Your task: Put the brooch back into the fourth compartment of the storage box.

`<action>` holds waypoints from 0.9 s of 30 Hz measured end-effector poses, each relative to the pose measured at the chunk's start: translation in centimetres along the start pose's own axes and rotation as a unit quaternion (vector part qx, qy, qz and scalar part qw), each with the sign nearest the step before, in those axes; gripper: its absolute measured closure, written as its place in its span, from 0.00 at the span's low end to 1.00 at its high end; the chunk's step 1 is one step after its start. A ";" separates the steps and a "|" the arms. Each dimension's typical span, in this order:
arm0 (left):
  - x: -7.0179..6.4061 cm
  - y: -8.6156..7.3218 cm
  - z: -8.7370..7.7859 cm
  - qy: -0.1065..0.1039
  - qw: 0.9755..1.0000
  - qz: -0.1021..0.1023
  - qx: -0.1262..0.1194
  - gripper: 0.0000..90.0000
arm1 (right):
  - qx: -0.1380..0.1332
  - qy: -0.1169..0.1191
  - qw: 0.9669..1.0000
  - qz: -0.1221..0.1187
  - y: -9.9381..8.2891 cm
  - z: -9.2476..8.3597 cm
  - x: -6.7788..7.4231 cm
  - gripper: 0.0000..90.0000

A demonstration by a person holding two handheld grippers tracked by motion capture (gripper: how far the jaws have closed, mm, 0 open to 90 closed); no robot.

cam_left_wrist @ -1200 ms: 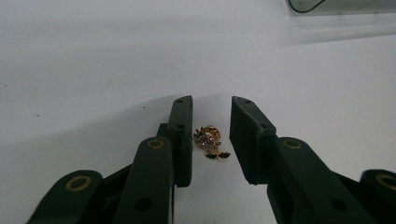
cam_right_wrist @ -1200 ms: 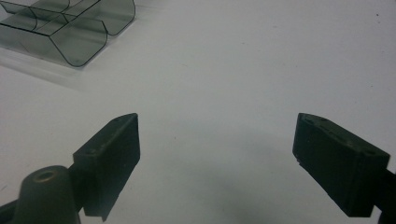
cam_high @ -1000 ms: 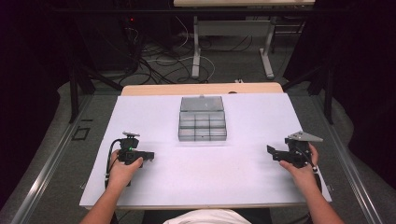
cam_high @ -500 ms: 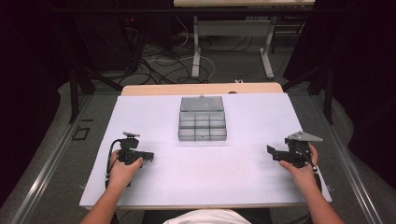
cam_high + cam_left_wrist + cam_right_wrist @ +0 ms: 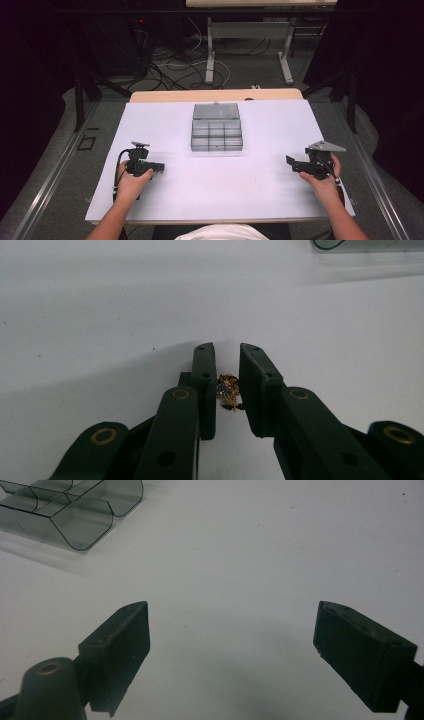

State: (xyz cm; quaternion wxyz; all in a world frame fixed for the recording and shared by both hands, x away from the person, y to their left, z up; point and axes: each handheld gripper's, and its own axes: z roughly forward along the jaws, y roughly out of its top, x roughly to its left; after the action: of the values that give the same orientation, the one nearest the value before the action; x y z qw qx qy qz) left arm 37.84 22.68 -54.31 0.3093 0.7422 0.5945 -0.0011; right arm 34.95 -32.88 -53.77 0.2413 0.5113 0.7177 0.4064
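Pinching a small glittery gold trinket (image 5: 228,391) between its jaws, left tool (image 5: 227,390); right tool (image 5: 232,645) gapes wide

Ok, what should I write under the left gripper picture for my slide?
Left gripper closed on a tiny sparkly gold trinket above the white table.

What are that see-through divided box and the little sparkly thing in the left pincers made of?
The smoky grey see-through compartment box looks like clear moulded plastic: you see the white table surface through its glossy, rounded walls. The small gold-and-silver glittery trinket between the left gripper fingers looks metallic with shiny facets, perhaps jewellery; it is too small to tell for sure.
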 end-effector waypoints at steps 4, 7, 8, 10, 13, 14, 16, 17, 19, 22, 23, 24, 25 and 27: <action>-0.1 0.0 0.0 0.002 1.000 -0.003 -0.004 0.87 | 0.000 0.000 1.000 -0.003 0.0 0.0 0.0 0.16; -0.1 0.0 0.0 0.003 1.000 -0.003 -0.004 0.87 | 0.000 0.000 1.000 -0.003 0.0 0.0 0.0 0.16; -0.1 0.0 0.0 0.004 1.000 -0.005 -0.005 0.87 | -0.004 -0.002 1.000 -0.003 0.0 0.1 0.0 0.16; -0.1 0.0 -0.1 0.004 1.000 -0.003 -0.008 0.87 | -0.004 -0.002 1.000 -0.003 0.0 0.1 0.0 0.16; -0.1 0.0 -0.3 0.002 1.000 0.000 -0.010 0.87 | -0.003 -0.002 1.000 -0.003 0.0 0.1 0.0 0.16; -0.1 0.0 -0.3 0.004 1.000 0.001 -0.009 0.87 | -0.003 -0.002 1.000 -0.003 0.0 0.1 0.0 0.16; -0.2 0.0 -0.4 0.006 1.000 -0.001 -0.017 0.87 | -0.003 -0.001 1.000 -0.004 0.0 0.1 0.0 0.16; -0.2 0.0 -0.4 0.006 1.000 -0.001 -0.017 0.87 | -0.004 -0.001 1.000 -0.003 0.0 0.1 0.0 0.16; -0.2 0.0 -0.5 0.008 1.000 -0.002 -0.019 0.87 | -0.006 -0.003 1.000 -0.003 0.0 0.2 0.0 0.16; -0.2 0.0 -0.7 0.010 1.000 0.004 -0.020 0.87 | -0.005 -0.001 1.000 -0.004 0.0 0.1 0.0 0.16; -0.2 0.0 -0.7 0.013 1.000 0.006 -0.024 0.87 | -0.005 -0.002 1.000 -0.001 0.0 0.2 0.0 0.16; -0.3 0.0 -0.8 0.012 1.000 0.005 -0.024 0.87 | -0.005 -0.002 1.000 -0.001 0.0 0.2 0.0 0.16; -0.3 0.0 -0.8 0.015 0.999 0.005 -0.027 0.87 | -0.005 -0.002 1.000 -0.001 0.0 0.2 0.0 0.16; -0.4 0.0 -0.9 0.019 0.999 0.011 -0.030 0.87 | -0.006 -0.002 1.000 -0.002 0.0 0.2 0.0 0.16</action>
State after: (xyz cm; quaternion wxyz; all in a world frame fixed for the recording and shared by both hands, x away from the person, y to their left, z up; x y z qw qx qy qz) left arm 37.38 22.76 -53.43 0.3199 0.7389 0.5921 0.0338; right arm 35.05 -32.79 -53.88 0.2463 0.5094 0.7160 0.4089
